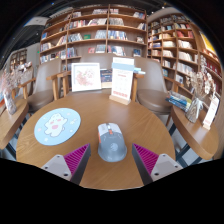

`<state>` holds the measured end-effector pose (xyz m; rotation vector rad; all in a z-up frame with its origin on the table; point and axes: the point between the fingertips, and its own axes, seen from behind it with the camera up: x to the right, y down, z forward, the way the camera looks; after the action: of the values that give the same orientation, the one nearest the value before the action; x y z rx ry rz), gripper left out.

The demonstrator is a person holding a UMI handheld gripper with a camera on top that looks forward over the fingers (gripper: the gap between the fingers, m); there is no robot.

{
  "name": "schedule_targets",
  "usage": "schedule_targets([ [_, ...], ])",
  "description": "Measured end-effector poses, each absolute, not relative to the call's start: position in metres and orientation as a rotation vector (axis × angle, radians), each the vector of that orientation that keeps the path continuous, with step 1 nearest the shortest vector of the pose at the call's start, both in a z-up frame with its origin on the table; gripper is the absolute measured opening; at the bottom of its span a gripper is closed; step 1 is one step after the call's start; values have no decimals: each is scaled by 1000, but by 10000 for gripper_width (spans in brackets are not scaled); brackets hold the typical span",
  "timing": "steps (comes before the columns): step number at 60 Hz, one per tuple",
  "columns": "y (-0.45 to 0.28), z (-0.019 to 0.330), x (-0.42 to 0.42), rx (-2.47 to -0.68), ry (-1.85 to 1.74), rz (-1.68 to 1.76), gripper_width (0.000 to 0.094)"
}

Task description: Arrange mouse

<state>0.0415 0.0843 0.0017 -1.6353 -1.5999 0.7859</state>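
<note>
Mouse [112, 145] between gripper [112, 160] fingers (spread)

The mouse [112, 144] is a grey, rounded one with a smooth domed back, sitting flat on the wooden counter [150, 118]. It lies between the gripper [112, 160] fingers with a gap on each side, so nothing's pressing on it. Its far end touches a small pinkish-white box [107, 129] just beyond it.

Your gripper [112, 160] shows at the lower centre of the frame as two pale grey fingers [62, 166]. Each finger carries a magenta, wedge-shaped pad [76, 157] on its inner face.
</note>
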Motion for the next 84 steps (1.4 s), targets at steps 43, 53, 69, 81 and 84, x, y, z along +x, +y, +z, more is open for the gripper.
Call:
schedule_targets([
  [43,100,-3,-21,-1671,-1595,726,453],
  [53,61,60,-20,-1648,-1578,849,451],
  [69,-76,106,-47,-1562,-1640,1033,451],
  [81,-115,38,-61,-1635,-1694,921,451],
  [84,-116,21,-62,-1659,-1699,892,450],
])
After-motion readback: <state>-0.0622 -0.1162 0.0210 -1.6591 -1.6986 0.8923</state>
